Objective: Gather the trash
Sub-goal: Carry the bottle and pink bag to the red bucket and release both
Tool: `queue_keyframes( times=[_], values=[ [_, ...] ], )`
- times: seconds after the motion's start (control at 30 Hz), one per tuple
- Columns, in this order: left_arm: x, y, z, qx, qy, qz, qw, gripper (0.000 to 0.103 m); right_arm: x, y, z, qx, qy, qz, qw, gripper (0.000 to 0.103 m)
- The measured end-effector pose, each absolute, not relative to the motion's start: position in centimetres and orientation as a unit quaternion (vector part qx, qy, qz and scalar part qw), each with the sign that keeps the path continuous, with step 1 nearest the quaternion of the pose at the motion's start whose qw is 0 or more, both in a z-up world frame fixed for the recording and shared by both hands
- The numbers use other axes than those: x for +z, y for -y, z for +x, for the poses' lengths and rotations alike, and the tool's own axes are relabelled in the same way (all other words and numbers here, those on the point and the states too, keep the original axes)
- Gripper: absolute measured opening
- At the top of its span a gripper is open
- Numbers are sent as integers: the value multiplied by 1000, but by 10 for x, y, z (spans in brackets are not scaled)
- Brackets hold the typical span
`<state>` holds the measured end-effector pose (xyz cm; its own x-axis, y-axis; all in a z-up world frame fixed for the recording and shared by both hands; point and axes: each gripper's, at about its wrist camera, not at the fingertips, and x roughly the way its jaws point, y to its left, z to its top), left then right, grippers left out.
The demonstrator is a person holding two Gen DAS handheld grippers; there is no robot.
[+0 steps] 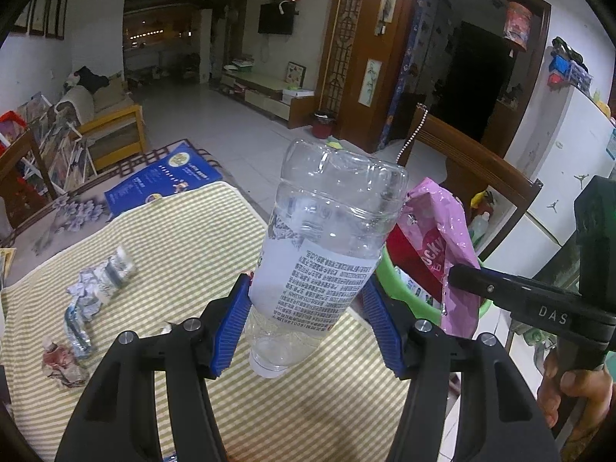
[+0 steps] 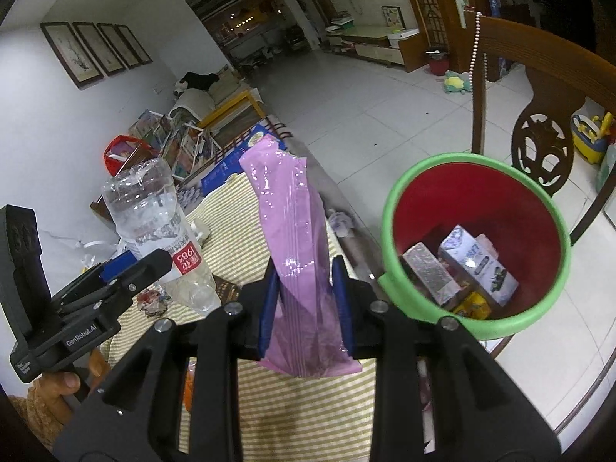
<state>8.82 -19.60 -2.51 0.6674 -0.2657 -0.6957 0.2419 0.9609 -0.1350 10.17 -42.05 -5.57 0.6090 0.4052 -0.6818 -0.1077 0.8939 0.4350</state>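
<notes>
My left gripper (image 1: 306, 300) is shut on a clear plastic bottle (image 1: 327, 238), held neck-down with its white label between the blue pads; the same bottle (image 2: 154, 227) shows at the left of the right wrist view. My right gripper (image 2: 304, 285) is shut on a pink snack wrapper (image 2: 292, 238), which stands up between its fingers; that wrapper (image 1: 435, 238) appears right of the bottle in the left wrist view. A red bin with a green rim (image 2: 400, 192) stands just right of the wrapper, with several cartons inside. Crumpled wrappers (image 1: 96, 292) lie on the striped cloth.
The table carries a yellow striped cloth (image 1: 184, 238) and a blue booklet (image 1: 165, 181) at its far end. A wooden chair (image 2: 539, 88) stands behind the bin. A white fridge (image 1: 558, 161) is at the right. A hand (image 1: 569, 392) holds the right gripper's handle.
</notes>
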Motion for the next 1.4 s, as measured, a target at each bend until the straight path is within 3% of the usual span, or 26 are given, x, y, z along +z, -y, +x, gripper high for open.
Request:
queue_keyframes(
  times=[0.87, 1.4],
  values=[
    [-61, 318, 135, -189, -443, -29, 876, 57, -79, 551, 108, 86, -421, 236, 872, 27],
    [-70, 360, 181, -200, -459, -58, 864, 56, -95, 574, 129, 61, -425, 239, 871, 27]
  ],
)
